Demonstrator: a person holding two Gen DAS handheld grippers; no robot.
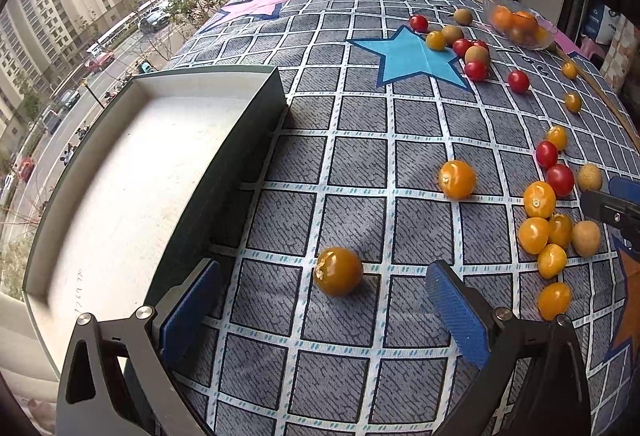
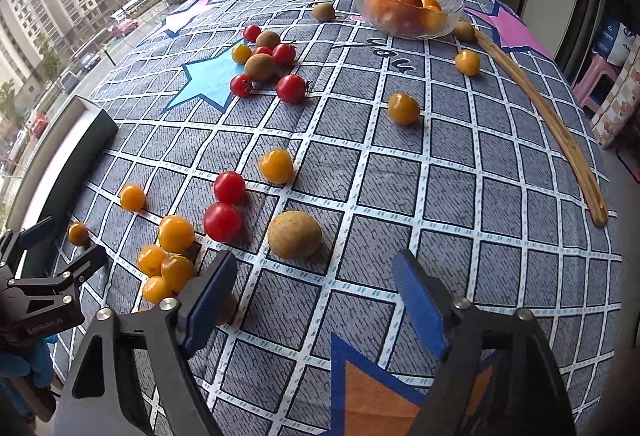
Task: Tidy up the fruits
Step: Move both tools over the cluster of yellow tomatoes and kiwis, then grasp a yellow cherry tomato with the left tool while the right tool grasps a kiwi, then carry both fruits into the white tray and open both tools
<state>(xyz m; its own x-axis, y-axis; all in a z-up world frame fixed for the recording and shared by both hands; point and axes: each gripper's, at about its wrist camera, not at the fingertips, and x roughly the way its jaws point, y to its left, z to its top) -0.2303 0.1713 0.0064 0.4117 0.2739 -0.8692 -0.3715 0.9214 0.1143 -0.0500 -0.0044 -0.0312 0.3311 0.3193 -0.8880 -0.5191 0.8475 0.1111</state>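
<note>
The left claw (image 1: 324, 310) stands spread, its ribbed blue pads (image 1: 456, 310) clear of everything; a smooth, round orange-yellow tomato (image 1: 338, 271) with a dried stem scar sits on the cloth in the gap ahead of them, touched by neither. Just left of that claw lies a shallow rectangular tray (image 1: 224, 172), dark green outside and matte white inside, with nothing in it.

The right claw (image 2: 316, 300) is also released, gripping nothing. A dull, rough-skinned tan fruit (image 2: 294, 234), egg-shaped, rests just beyond its fingertips, apart from both pads. To its left a tight cluster of glossy yellow tomatoes (image 2: 168, 256) presses together, with two shiny red cherry tomatoes (image 2: 225, 206) touching each other just behind.

All of this sits on a worktop covered by a woven grey cloth (image 2: 440, 196) crossed by a white grid and printed with blue, pink and orange stars. Further off, single yellow tomatoes (image 2: 403, 109) lie scattered. On the blue star (image 2: 208, 80) a second heap mixes red tomatoes with fuzzy brown-green kiwi-like fruits (image 2: 261, 66). A long, thin, curved wooden strip (image 2: 560, 132) runs along the right edge. At the far end stands a clear, scalloped glass bowl (image 2: 408, 10) holding oranges. Beyond the window rise pale apartment blocks.
</note>
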